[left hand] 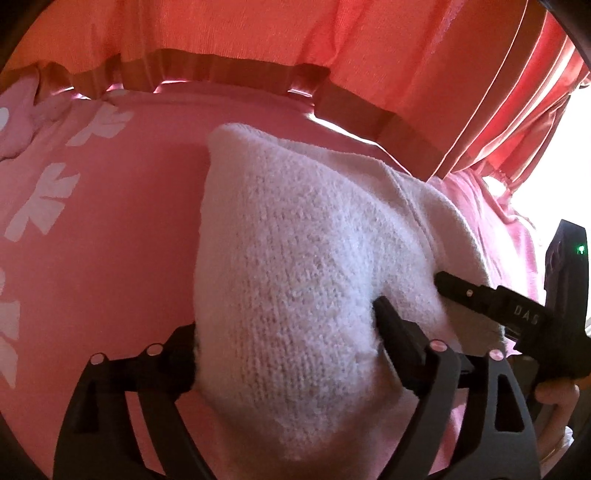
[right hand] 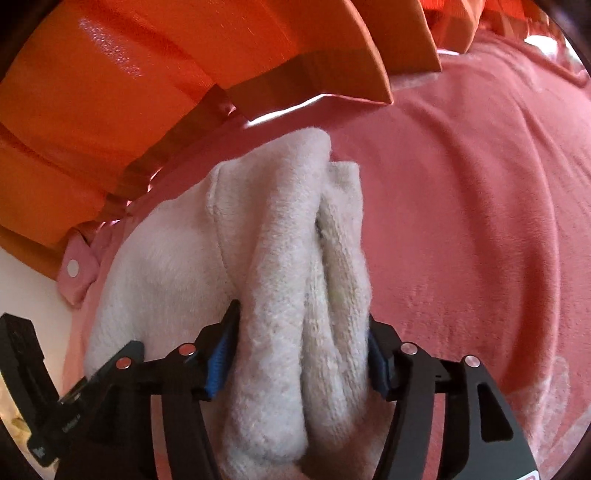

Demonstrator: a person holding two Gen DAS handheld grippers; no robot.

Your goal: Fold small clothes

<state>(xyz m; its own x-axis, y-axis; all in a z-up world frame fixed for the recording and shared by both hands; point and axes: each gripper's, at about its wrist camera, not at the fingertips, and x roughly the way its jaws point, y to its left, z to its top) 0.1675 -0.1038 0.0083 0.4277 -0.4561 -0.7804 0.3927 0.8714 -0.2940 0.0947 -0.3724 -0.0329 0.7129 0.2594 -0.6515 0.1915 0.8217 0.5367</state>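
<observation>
Bare pink bedcover [right hand: 480,221] lies free to the right of the white knit garment [left hand: 295,258]; an orange curtain [left hand: 258,37] hangs close behind it, blocking the far side; the right gripper [left hand: 461,291] crowds the left gripper [left hand: 284,354] there.

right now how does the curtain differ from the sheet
The curtain is orange; the sheet is pink. The curtain hangs in pleats, while the sheet lies spread flat under the knit. The curtain is plain with a darker hem band; the sheet has white prints on one side. Both are warm-coloured fabric.
</observation>
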